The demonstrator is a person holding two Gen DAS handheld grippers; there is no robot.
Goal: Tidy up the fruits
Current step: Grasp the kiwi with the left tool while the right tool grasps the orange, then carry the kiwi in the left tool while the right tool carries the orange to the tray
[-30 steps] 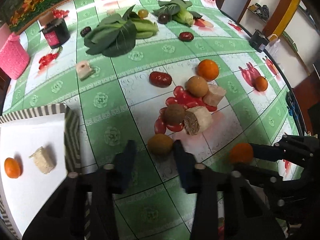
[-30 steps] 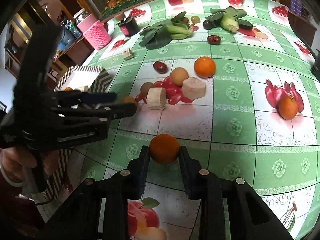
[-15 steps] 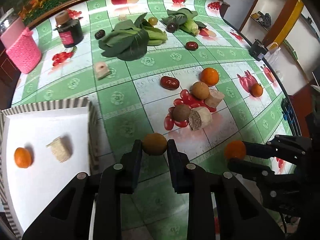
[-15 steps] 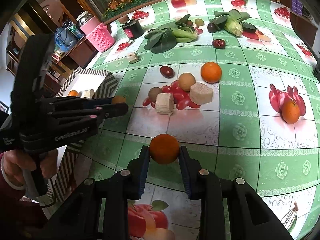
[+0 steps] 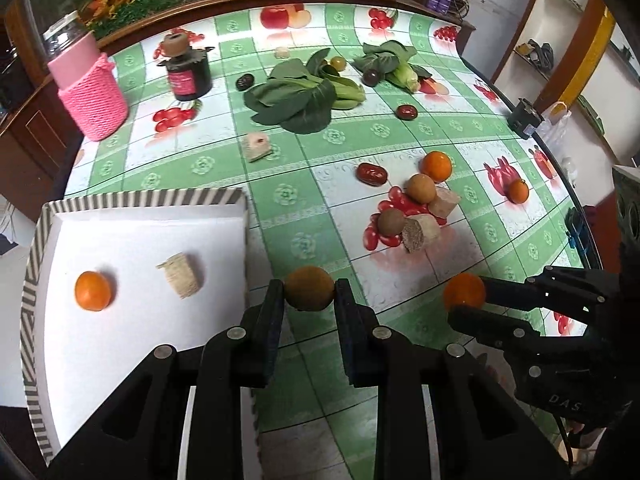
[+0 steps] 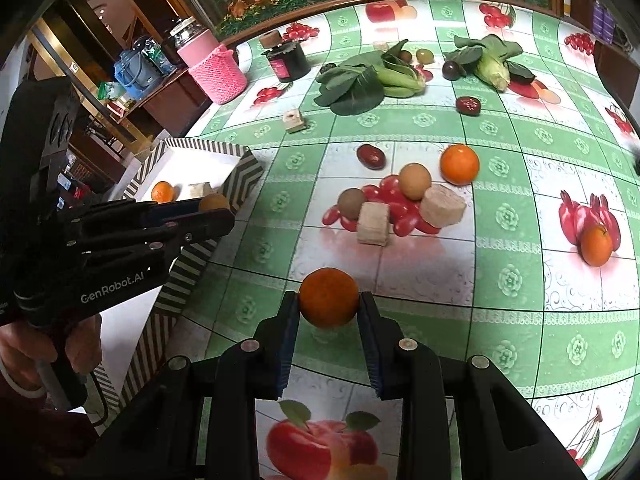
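My left gripper (image 5: 309, 294) is shut on a brown kiwi (image 5: 309, 289) and holds it above the table just right of the white tray (image 5: 136, 312). The tray holds an orange (image 5: 93, 291) and a beige cake piece (image 5: 182, 275). My right gripper (image 6: 329, 306) is shut on an orange (image 6: 329, 297) above the table's near part; it also shows in the left wrist view (image 5: 464, 292). The left gripper shows in the right wrist view (image 6: 214, 206) beside the tray's corner (image 6: 244, 176).
On the cloth lie an orange (image 6: 460, 164), a tan fruit (image 6: 415, 181), a kiwi (image 6: 352, 203), two cake pieces (image 6: 442, 205), a red date (image 6: 371, 156) and a small orange (image 6: 596, 246). Greens (image 6: 360, 84), a dark jar (image 6: 289, 62) and a pink cup (image 6: 216, 72) stand farther back.
The left gripper closed on the kiwi, lifted it and drew back toward the tray. The right gripper keeps the orange and has risen slightly.
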